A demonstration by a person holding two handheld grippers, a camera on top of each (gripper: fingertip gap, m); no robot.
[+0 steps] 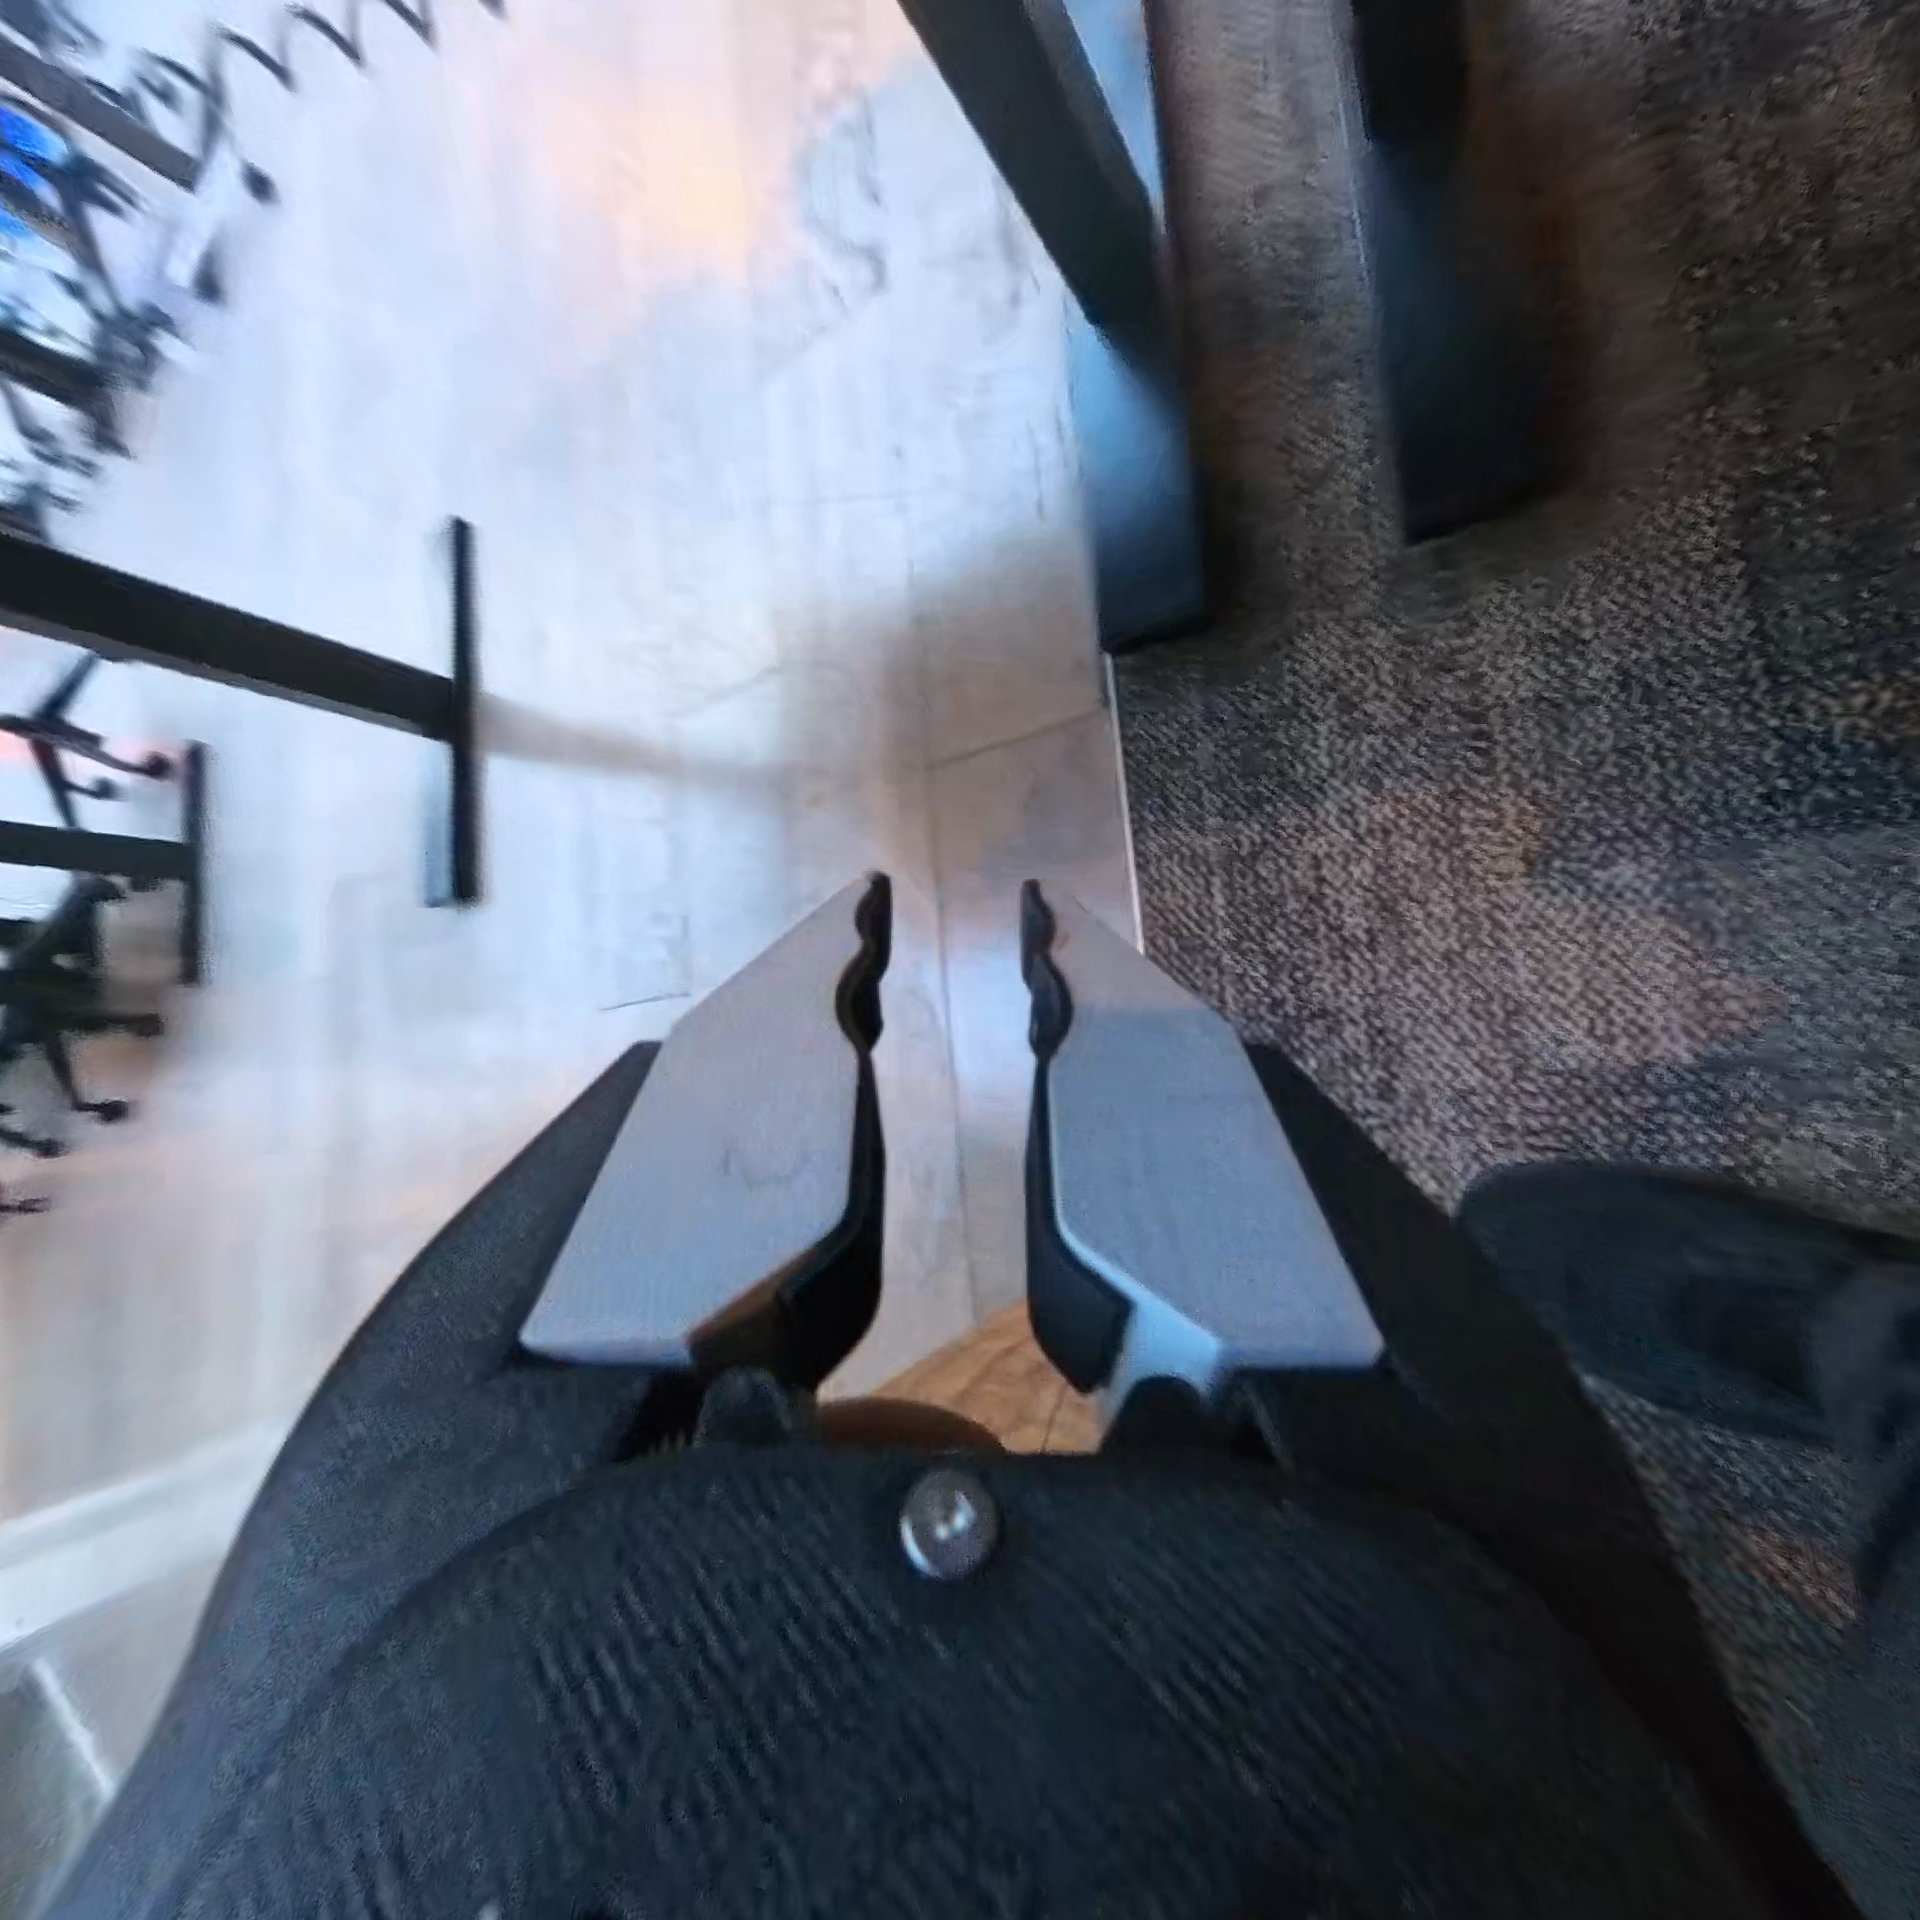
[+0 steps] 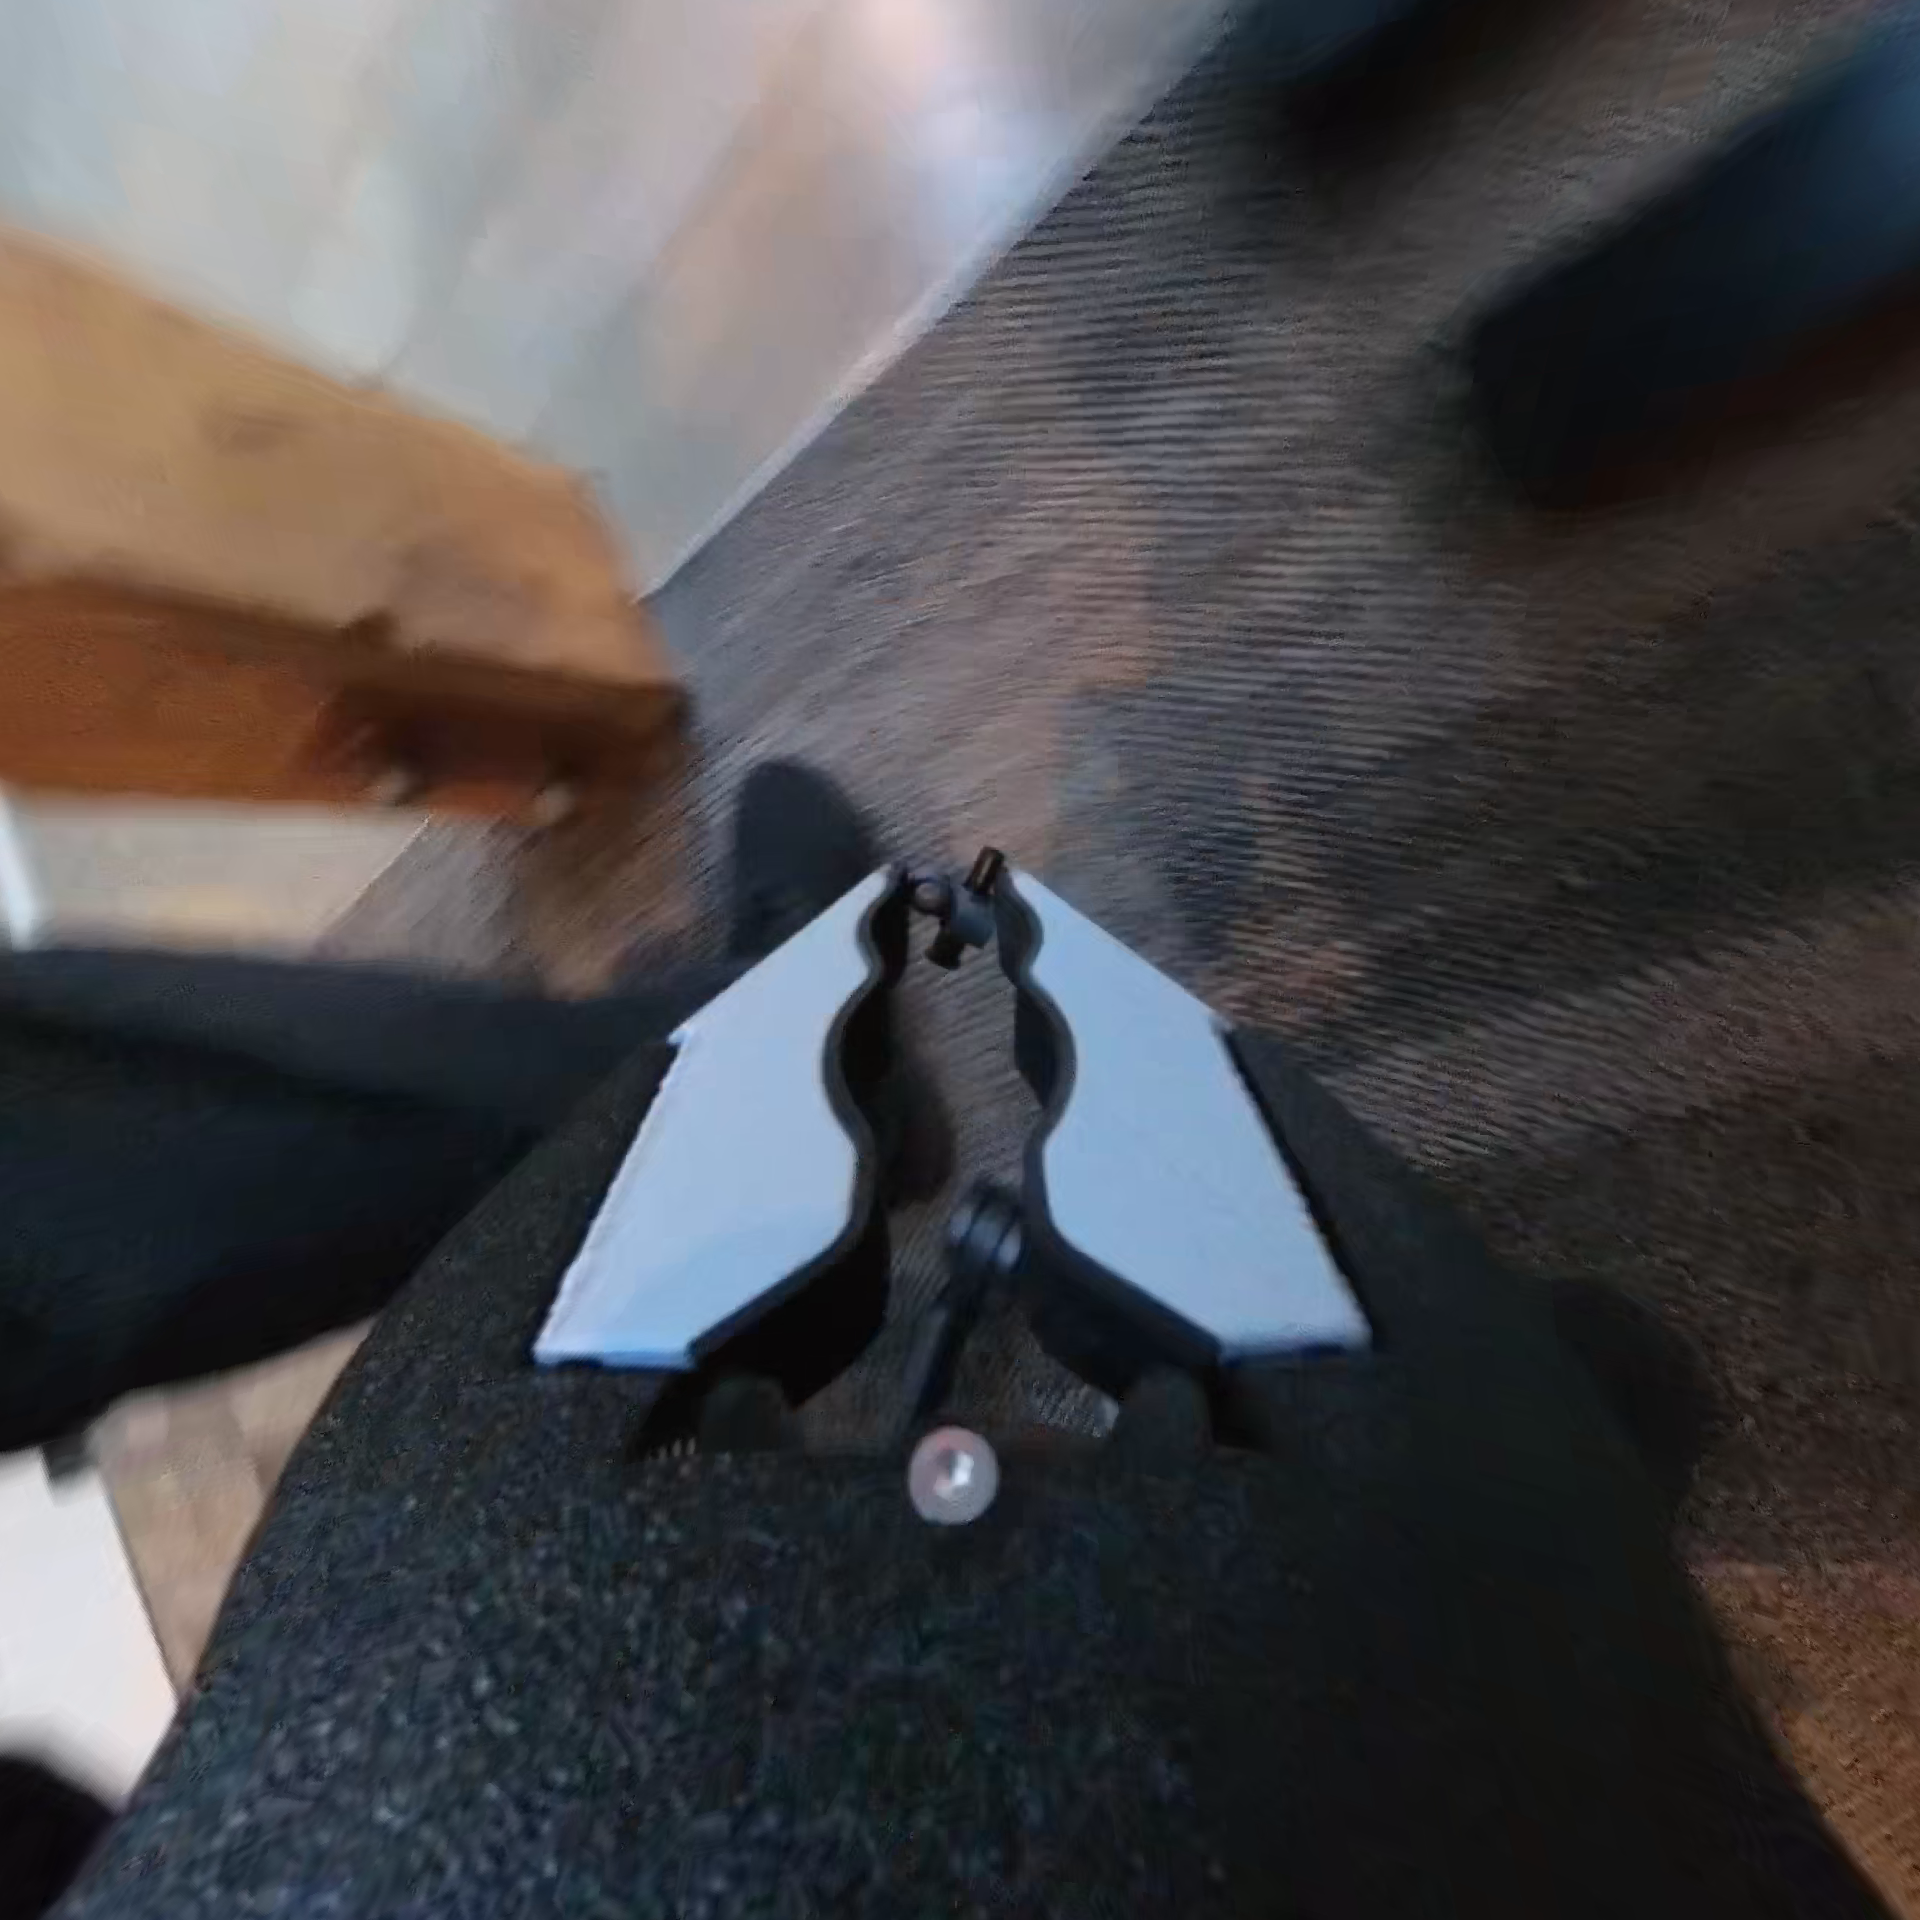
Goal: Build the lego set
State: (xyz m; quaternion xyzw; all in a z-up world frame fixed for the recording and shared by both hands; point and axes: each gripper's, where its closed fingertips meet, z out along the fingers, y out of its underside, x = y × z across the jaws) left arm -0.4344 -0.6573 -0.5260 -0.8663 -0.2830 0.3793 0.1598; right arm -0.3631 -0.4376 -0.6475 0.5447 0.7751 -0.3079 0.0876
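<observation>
While the left tool [image 1: 956,904] stands slightly parted with nothing between its fingers, the right tool [image 2: 951,888] is closed almost to its tips on a small dark metal piece [image 2: 961,925]. The piece is pinched only at the very end of the fingers, with the scalloped gap behind it empty. The hold looks slight (my judgement, since motion blur softens both views), and a piece this small would likely slip if the grip loosened.

Beyond the left tool lies a pale floor [image 1: 623,520], and a speckled carpet [image 1: 1507,935] begins just right of the fingertips. A black table leg [image 1: 457,707] with a crossbar foot stands ahead and to the left. Farther left is the base of an office chair [image 1: 62,1039].

The right tool points down over the same carpet [image 2: 1247,675]. A blurred wooden slab [image 2: 312,540] lies ahead to its left, and a dark cloth shape [image 2: 208,1143] beside it on that side is too smeared to identify.
</observation>
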